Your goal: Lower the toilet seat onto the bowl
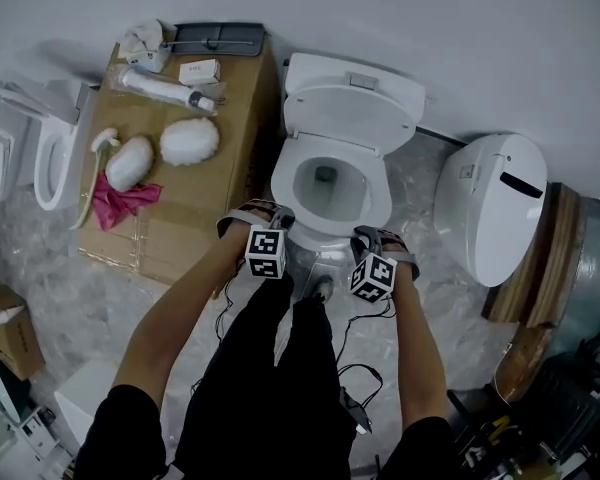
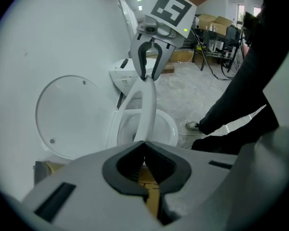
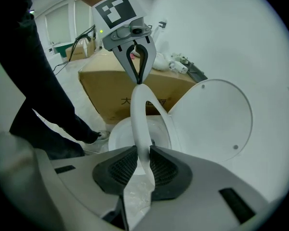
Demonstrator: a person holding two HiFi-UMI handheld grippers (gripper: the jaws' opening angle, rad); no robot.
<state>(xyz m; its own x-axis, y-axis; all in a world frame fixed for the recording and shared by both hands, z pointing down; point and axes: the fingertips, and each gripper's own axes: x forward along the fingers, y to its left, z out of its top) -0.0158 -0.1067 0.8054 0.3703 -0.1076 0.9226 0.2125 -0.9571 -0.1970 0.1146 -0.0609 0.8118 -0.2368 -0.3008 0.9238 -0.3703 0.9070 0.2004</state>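
The white toilet's lid (image 1: 352, 108) stands up against the wall above the bowl (image 1: 325, 230). Raised off the bowl, the seat (image 3: 139, 119) shows edge-on in both gripper views, in front of the lid (image 3: 212, 119). At the seat's front left, my left gripper (image 2: 144, 143) is shut on the thin edge of the seat (image 2: 148, 109). At the front right, my right gripper (image 3: 140, 153) has its ribbed pads pressed on both sides of the seat. In the head view the left gripper (image 1: 268, 215) and right gripper (image 1: 378, 238) flank the bowl's front.
A cardboard box (image 1: 180, 198) with brushes, a pink cloth and small packs stands close on the toilet's left. Another white toilet (image 1: 500, 208) lies to the right. Loose seats (image 1: 50, 158) sit at far left. The person's shoe (image 1: 323, 288) and cables are on the floor in front.
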